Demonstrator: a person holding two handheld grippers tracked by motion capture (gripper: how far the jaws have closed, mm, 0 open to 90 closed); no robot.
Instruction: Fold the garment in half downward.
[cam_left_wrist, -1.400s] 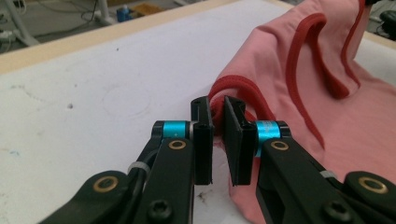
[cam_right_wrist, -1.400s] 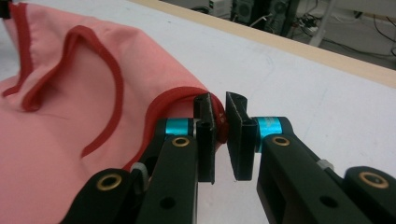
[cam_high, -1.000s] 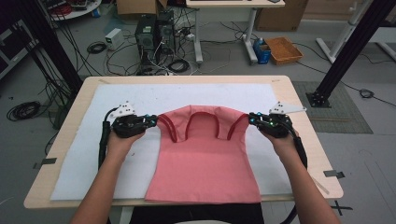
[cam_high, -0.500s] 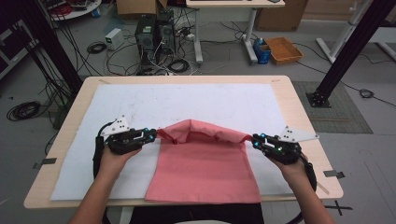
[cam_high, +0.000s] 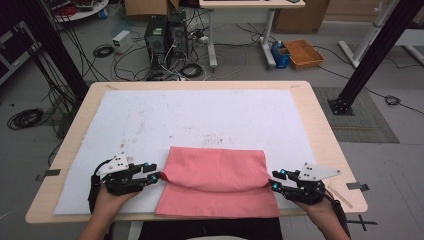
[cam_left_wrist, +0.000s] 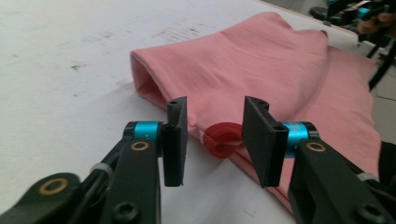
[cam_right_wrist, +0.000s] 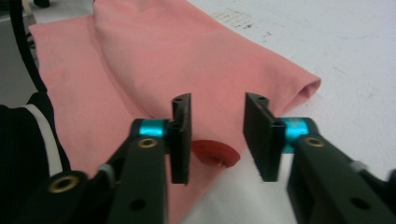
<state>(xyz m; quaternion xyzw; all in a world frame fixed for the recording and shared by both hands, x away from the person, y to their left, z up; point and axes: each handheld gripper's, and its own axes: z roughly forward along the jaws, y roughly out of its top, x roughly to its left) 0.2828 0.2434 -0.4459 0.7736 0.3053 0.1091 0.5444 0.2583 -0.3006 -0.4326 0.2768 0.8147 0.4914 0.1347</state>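
**Pink garment folded at the near edge, both grippers just let go**

The left gripper (cam_high: 159, 176) sits near the tabletop's (cam_high: 320, 125) near-left corner, its jaws just opened and spread, a bunched red bit of cloth between them untouched. The pink garment (cam_high: 215, 187), folded over itself, lies on the white sheet (cam_high: 200, 115) at the middle of the near edge. The right gripper (cam_high: 273, 181), toward the near-right corner, has likewise just opened; its pads stand clear of the fabric.

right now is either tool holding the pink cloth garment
Nothing is held: both tools' jaws have just opened, and the folded pink cloth garment lies loose between them.
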